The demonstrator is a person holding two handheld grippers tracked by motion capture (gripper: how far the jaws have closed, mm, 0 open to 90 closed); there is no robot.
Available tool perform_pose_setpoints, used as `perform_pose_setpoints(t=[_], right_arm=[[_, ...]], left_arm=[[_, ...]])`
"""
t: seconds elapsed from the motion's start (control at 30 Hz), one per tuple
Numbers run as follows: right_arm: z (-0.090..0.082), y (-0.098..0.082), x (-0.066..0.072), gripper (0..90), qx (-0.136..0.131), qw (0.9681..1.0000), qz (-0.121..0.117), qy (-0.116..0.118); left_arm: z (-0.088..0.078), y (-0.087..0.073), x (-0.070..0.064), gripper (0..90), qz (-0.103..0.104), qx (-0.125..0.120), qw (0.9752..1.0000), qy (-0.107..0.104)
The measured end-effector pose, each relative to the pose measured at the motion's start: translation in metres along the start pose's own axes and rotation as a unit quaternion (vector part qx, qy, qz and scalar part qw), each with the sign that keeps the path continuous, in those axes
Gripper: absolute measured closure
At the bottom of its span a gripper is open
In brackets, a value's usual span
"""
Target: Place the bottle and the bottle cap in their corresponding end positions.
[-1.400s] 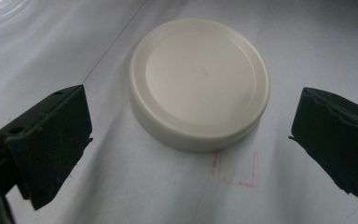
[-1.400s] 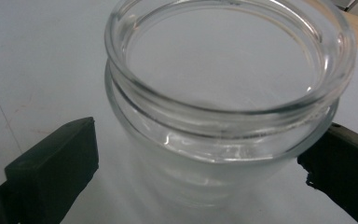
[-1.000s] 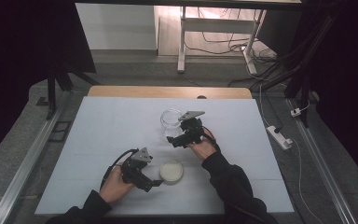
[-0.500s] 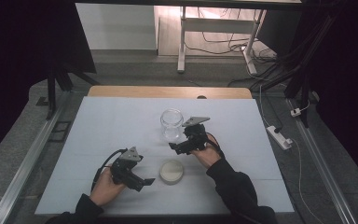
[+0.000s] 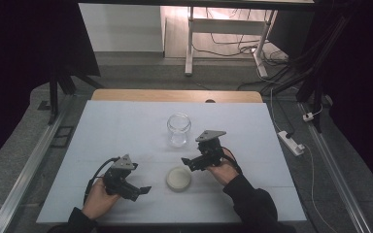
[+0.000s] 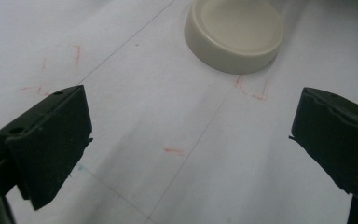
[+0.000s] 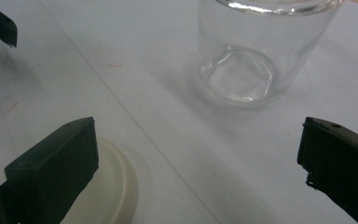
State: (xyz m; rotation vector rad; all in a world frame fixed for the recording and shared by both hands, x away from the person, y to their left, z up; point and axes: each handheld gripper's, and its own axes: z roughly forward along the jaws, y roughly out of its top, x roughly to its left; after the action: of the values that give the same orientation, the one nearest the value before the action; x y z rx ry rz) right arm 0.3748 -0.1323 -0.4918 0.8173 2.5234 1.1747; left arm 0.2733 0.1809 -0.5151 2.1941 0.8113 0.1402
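Observation:
A clear, empty glass jar [image 5: 179, 129] stands upright at the middle of the white table [image 5: 102, 131]. Its cream round lid [image 5: 178, 178] lies flat nearer the person. My left gripper [image 5: 142, 191] is open just left of the lid, jaws pointing at it. In the left gripper view the lid [image 6: 235, 35] lies ahead of the spread jaws, with nothing held in the left gripper [image 6: 191, 140]. My right gripper [image 5: 189, 163] is open above-right of the lid. In the right gripper view the jar [image 7: 256, 51] is ahead and the lid [image 7: 114, 196] sits behind the lower left jaw of the right gripper [image 7: 200, 163].
Faint red and pencil marks [image 6: 251, 91] are drawn on the table sheet. A wooden strip [image 5: 175, 95] runs along the far edge. A white power strip [image 5: 291, 141] lies on the floor to the right, and a metal rail [image 5: 29, 165] runs along the left.
My left gripper drew back to the left, away from the lid. My right gripper moved back from the jar toward the person. Jar and lid stayed put.

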Motion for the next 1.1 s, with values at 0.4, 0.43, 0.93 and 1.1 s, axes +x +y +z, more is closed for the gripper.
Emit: perform_pose_setpoints(t=[0.4, 0.43, 0.93, 1.1], right_arm=[[-0.025, -0.022, 0.006, 0.0, 0.002, 0.9998, -0.014, -0.013], [-0.027, -0.024, 0.006, 0.0, 0.003, 0.9998, -0.014, -0.014], [-0.069, -0.057, 0.005, 0.0, -0.005, 0.9992, 0.012, -0.037], [-0.083, -0.07, 0.004, 0.0, -0.006, 0.9985, 0.02, -0.05]], left_arm=[[-0.023, -0.022, 0.001, 0.0, -0.027, -0.015, 0.9994, 0.016], [-0.025, -0.024, 0.0, 0.0, -0.03, -0.016, 0.9993, 0.017], [-0.049, -0.049, -0.001, 0.0, -0.06, -0.031, 0.997, 0.037], [-0.057, -0.058, -0.002, 0.0, -0.069, -0.034, 0.996, 0.045]])
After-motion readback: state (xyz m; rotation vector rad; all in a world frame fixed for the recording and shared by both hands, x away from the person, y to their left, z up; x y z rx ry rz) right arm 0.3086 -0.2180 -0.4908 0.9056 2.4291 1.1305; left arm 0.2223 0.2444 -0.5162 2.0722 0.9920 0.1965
